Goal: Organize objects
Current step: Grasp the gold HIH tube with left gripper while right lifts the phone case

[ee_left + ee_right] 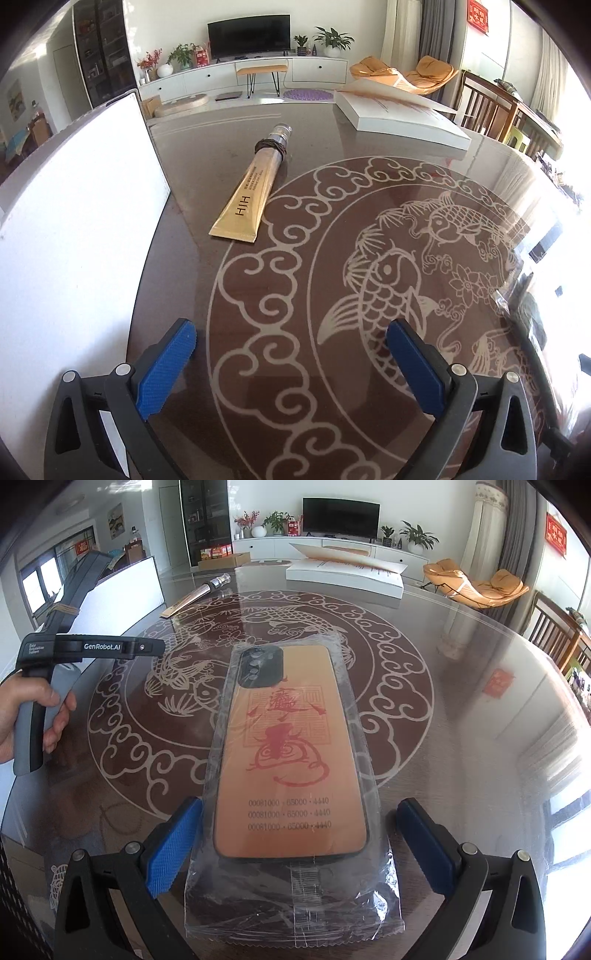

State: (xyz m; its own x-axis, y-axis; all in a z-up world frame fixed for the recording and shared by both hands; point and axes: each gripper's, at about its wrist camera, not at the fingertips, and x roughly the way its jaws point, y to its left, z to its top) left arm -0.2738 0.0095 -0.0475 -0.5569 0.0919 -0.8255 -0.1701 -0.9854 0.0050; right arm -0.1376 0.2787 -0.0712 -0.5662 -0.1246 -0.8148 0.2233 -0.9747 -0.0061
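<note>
You have one phone case (291, 753), sealed in one clear plastic bag (295, 897), lying between the fingers of your right tool (301, 845). One gold tube (251, 184) lies ahead of your left tool (291, 365), with one dark band (271, 147) wrapped near its cap. Two white boxes sit on the table (498, 206): one (74, 221) to that tool's left, one (402, 118) farther ahead to its right.

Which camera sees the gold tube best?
The left wrist view: the flat gold plastic tube lies close on the glass table, lettering and banded neck clear. The right wrist view shows it small and far, partly hidden.
</note>
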